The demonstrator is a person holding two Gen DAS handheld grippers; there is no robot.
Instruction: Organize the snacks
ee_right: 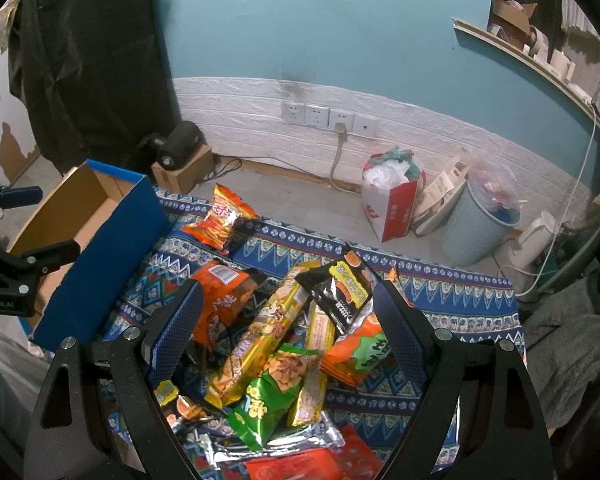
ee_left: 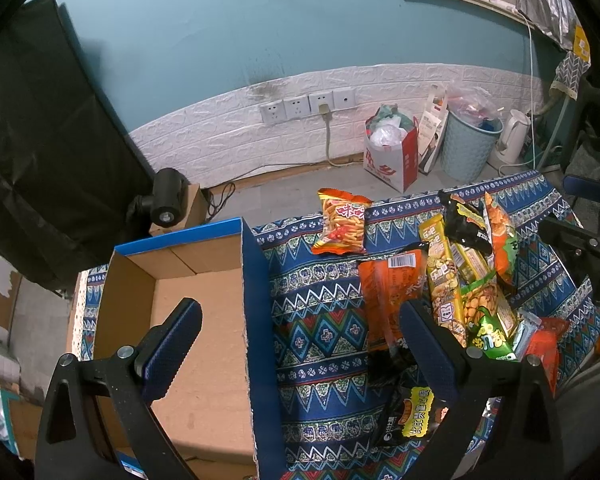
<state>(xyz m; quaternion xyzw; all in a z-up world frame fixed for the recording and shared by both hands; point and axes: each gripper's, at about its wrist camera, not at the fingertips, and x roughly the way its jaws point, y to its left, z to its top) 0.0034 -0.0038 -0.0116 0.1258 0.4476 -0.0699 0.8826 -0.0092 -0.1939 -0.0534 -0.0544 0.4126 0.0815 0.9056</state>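
Left tongs (ee_left: 300, 344): held wide open, empty, astride the box (ee_left: 256, 320) wall.
Right tongs (ee_right: 288, 332): spread wide, empty, above the snack pile (ee_right: 276, 344).
Stick-snack bag (ee_left: 342, 222): at the desk (ee_left: 320, 320) far edge.

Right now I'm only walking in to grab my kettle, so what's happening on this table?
Someone is sorting snacks with handheld tongs. A pile of snack packets lies on the patterned tablecloth, beside an open cardboard box with nothing in it yet. The right tongs hover open over the pile, and the left tongs are open too, straddling the box's wall. Nothing is gripped. One orange packet lies apart, toward the far edge.
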